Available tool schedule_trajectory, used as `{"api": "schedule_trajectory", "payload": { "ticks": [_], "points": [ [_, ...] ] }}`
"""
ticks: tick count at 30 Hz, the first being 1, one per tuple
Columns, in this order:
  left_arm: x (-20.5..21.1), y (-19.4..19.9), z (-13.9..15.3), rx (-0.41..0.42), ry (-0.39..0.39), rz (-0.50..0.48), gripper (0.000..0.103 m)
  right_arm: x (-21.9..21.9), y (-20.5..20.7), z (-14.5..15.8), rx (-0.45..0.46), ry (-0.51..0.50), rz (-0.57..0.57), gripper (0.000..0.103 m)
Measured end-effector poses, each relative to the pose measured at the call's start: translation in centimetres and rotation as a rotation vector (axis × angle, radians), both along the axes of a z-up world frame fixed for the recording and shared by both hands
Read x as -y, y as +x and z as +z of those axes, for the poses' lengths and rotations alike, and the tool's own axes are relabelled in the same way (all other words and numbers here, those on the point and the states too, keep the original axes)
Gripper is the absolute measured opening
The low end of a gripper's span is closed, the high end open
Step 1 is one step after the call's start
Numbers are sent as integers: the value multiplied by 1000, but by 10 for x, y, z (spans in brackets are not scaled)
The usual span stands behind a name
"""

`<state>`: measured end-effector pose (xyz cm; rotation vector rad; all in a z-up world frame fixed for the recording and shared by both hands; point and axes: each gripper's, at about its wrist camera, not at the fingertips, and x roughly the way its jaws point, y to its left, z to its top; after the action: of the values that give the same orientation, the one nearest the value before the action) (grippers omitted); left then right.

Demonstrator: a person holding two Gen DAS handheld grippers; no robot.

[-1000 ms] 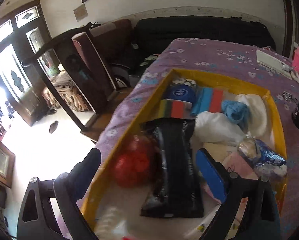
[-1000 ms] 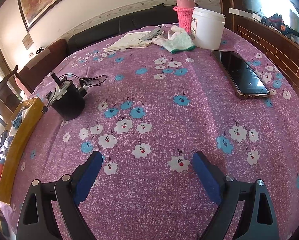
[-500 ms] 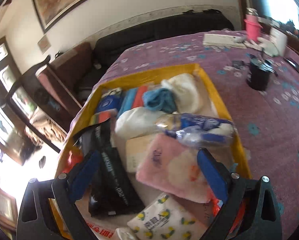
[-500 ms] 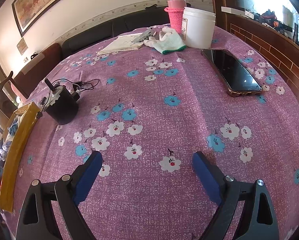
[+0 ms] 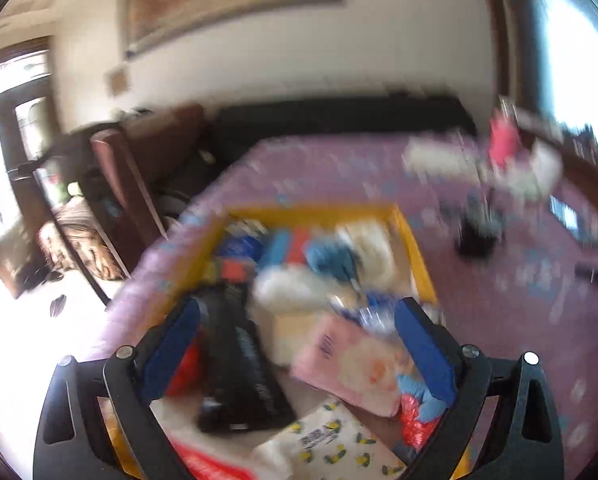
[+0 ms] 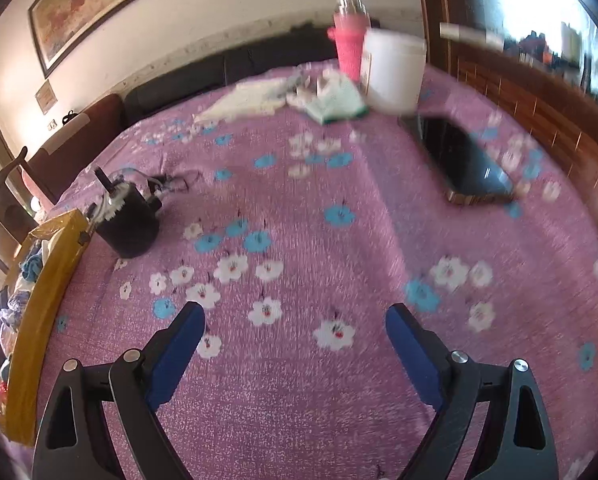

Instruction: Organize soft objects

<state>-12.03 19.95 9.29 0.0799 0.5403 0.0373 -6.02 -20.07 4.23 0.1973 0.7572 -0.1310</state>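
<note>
A yellow tray (image 5: 419, 256) full of soft things stands on the purple flowered tablecloth (image 6: 323, 248). In it lie a pink cloth (image 5: 351, 364), a black packet (image 5: 243, 356), a white bundle (image 5: 291, 288), a blue cloth (image 5: 331, 260) and a lemon-print tissue pack (image 5: 331, 444). My left gripper (image 5: 297, 348) is open and empty, above the tray's near half. The left wrist view is blurred. My right gripper (image 6: 295, 344) is open and empty over bare tablecloth; the tray's yellow wall (image 6: 47, 292) shows at its far left.
A black pot with cables (image 6: 127, 220) stands beside the tray. A phone (image 6: 463, 160), a white tub (image 6: 395, 72), a pink bottle (image 6: 351, 44), a green-edged cloth (image 6: 331, 100) and papers (image 6: 251, 100) lie at the table's far side. A chair (image 5: 111, 184) stands left of the table.
My left gripper has swung right and then pulled back and tilted up, so the tray sits lower and farther in view. My right gripper has shifted slightly; both stay open.
</note>
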Motion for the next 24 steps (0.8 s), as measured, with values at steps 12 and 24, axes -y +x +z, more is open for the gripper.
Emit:
{"api": "schedule_trajectory", "payload": {
  "ticks": [12,24],
  "points": [
    [-39,-40,26,70,-150,191,103,-133,-61,50,170,-69,276,95],
    [-43,-47,16,44,-86,288,103,-230,-74,25,89,-175,534,95]
  ]
}}
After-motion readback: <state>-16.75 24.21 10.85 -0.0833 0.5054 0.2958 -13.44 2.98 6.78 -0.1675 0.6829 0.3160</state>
